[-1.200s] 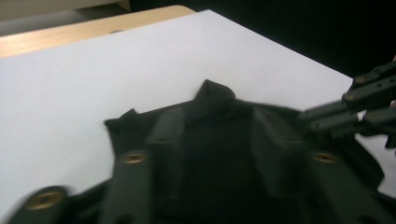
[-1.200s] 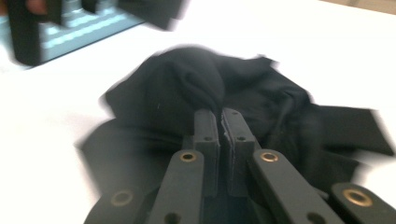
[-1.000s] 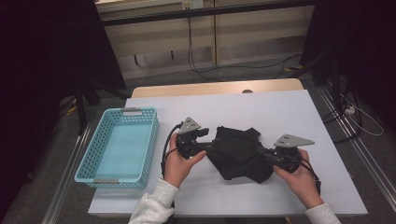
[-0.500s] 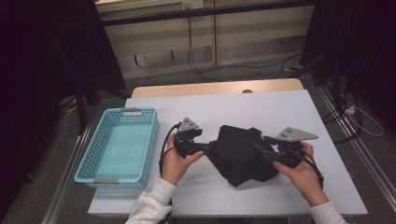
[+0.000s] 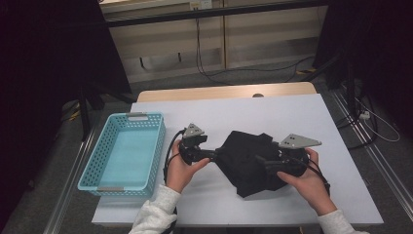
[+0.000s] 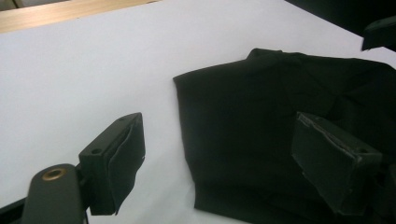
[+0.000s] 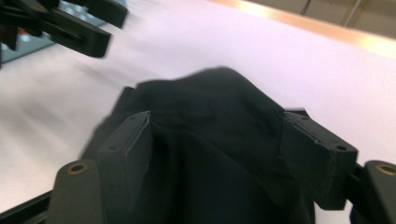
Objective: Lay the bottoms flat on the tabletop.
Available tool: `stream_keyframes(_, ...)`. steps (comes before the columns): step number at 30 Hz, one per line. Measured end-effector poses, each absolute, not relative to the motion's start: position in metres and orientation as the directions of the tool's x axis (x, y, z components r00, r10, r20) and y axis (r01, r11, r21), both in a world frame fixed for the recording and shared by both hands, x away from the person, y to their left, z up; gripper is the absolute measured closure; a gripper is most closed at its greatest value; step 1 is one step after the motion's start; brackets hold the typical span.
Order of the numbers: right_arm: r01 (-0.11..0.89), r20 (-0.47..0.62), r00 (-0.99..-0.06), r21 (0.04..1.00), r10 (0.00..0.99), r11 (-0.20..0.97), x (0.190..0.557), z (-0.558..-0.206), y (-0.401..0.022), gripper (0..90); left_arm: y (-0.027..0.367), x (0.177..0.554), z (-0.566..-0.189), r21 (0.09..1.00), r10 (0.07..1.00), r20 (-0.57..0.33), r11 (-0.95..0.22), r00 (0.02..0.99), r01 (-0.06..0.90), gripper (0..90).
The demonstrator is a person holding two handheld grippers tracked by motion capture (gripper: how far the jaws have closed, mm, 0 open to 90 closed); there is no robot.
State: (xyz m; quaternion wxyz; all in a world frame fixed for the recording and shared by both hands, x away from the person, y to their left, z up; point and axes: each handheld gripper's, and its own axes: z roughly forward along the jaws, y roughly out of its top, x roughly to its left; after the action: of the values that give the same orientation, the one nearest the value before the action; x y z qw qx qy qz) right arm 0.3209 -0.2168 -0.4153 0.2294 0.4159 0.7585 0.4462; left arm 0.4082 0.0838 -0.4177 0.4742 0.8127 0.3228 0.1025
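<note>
Black folded cloth (image 5: 248, 161) lying on white bench (image 5: 272, 112), right of blue basket (image 5: 124, 151). Left gripper (image 5: 214, 155) at cloth's left edge, jaws apart, just opened wider, gripping nothing. Right gripper (image 5: 262, 163) above cloth's right side, jaws just opening, spread wide, cloth between them unpinched.

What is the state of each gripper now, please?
Left gripper: open, jaws just opening, one over the black cloth, not pressing it.
Right gripper: open, jaws just opening, cloth between them, not pinched.
</note>
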Motion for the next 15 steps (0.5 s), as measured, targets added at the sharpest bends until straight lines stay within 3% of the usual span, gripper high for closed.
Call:
stream_keyframes(9,0.379,-0.005,-0.638,0.869,0.770,0.319,0.313,-0.409,-0.189,27.7,0.087,0.405,-0.417,0.839,0.630,-0.138,-0.335,0.764,0.428,17.3)
stream_keyframes(11,0.377,-0.011,-0.657,0.861,0.754,0.341,0.314,-0.412,-0.182,31.4,0.088,0.405,-0.418,0.838,0.635,-0.142,-0.332,0.759,0.434,17.3)
stream_keyframes(12,0.384,-0.016,-0.670,0.848,0.742,0.366,0.315,-0.420,-0.178,38.5,0.089,0.406,-0.419,0.835,0.634,-0.145,-0.334,0.759,0.438,17.3)
stream_keyframes(13,0.384,-0.016,-0.670,0.848,0.742,0.366,0.315,-0.420,-0.178,38.5,0.089,0.406,-0.419,0.835,0.634,-0.145,-0.334,0.759,0.438,17.4)
stream_keyframes(15,0.392,-0.013,-0.685,0.836,0.729,0.383,0.316,-0.429,-0.176,48.7,0.089,0.406,-0.420,0.834,0.635,-0.139,-0.339,0.760,0.436,17.4)
